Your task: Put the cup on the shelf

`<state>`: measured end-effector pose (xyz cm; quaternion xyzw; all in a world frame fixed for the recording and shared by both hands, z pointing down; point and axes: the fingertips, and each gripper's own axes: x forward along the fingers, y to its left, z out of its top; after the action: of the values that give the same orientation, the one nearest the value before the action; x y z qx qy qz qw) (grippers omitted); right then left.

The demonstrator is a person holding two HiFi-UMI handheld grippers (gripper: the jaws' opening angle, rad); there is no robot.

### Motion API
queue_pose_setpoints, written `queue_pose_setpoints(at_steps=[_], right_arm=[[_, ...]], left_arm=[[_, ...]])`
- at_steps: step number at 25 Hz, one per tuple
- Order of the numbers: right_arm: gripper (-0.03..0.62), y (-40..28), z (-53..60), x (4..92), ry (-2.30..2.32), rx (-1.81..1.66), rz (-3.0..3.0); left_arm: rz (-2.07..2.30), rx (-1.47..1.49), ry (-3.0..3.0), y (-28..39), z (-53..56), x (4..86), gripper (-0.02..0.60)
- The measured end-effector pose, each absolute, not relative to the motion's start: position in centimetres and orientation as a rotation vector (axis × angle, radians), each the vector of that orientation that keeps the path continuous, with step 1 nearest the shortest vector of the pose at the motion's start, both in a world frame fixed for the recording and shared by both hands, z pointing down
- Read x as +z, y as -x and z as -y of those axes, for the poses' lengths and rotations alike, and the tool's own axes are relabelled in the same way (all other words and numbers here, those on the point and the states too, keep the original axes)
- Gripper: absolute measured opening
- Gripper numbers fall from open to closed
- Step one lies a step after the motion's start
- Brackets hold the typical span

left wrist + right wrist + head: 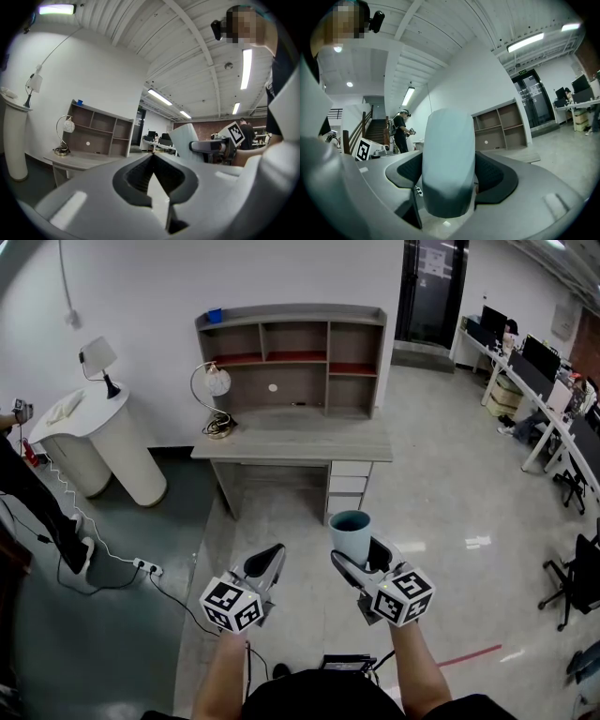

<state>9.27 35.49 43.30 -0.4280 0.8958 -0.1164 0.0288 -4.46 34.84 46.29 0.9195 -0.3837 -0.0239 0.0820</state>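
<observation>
The cup (350,532) is gripped upright in the right gripper (359,557), over the floor, well apart from the desk (295,442) and shelf (291,357). The left gripper (152,159) is closed on nothing.

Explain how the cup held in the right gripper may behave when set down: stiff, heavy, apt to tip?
The cup looks stiff: the jaws clamp its sides without denting. It seems empty in the head view, so probably light. Taller than wide, smooth-walled, it may tip or slip if nudged.
</observation>
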Motion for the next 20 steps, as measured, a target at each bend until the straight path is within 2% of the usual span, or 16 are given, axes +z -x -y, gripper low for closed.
queue_pose_setpoints(at_steps=[11,20], right_arm=[[0.350,-13.9,-34.5,43.8,1.283,-0.371,-2.778],[0.350,-13.6,-31.3,44.9,1.272,-0.408,-2.784]], left_arm=[[1.186,-0.060,-2.722,0.2,-34.4,47.1,-0.002],[1.196,-0.038,-2.694,0.7,-31.2,48.3,-0.002]])
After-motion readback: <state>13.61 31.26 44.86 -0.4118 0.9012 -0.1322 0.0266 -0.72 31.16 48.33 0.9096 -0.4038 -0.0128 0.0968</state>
